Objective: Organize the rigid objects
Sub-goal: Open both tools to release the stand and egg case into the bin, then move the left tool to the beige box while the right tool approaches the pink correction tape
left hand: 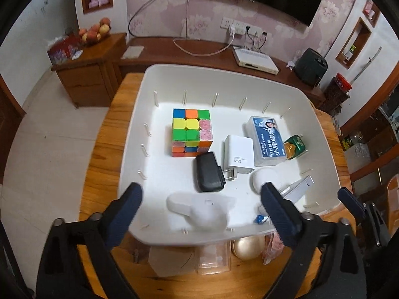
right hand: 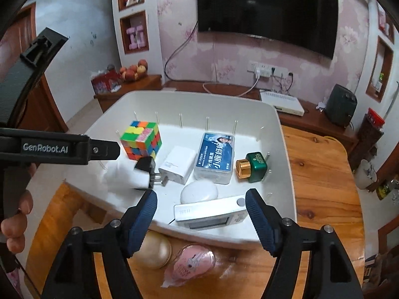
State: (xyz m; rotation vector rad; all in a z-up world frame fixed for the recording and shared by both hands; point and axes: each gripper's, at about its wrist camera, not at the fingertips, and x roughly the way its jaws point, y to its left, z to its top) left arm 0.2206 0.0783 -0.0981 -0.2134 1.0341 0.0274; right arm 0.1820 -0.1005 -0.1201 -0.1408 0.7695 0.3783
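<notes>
Both my tongs tilt down over the near rim of the white bin, which sits on the wooden counter. Left tongs gape wide, nothing pinched; a blurred white object lies between the fingers on the bin floor, contact unclear. Right tongs stand part open, straddling the white thermometer-like device that leans on the bin's near wall; pads not pressing it. My hand shows at the left edge of the right wrist view, on the left tool's handle.

Inside the bin: cube puzzle toward the far left, black adapter just in front of it, white charger beside the adapter with prongs touching it, floss box right of the charger, green bottle lying against the right wall, white oval case near the device.

Outside the bin, hard against its near wall on the counter: gold compact, pink packet, clear box.

The bin's left half of floor is bare; the right counter strip is free.
</notes>
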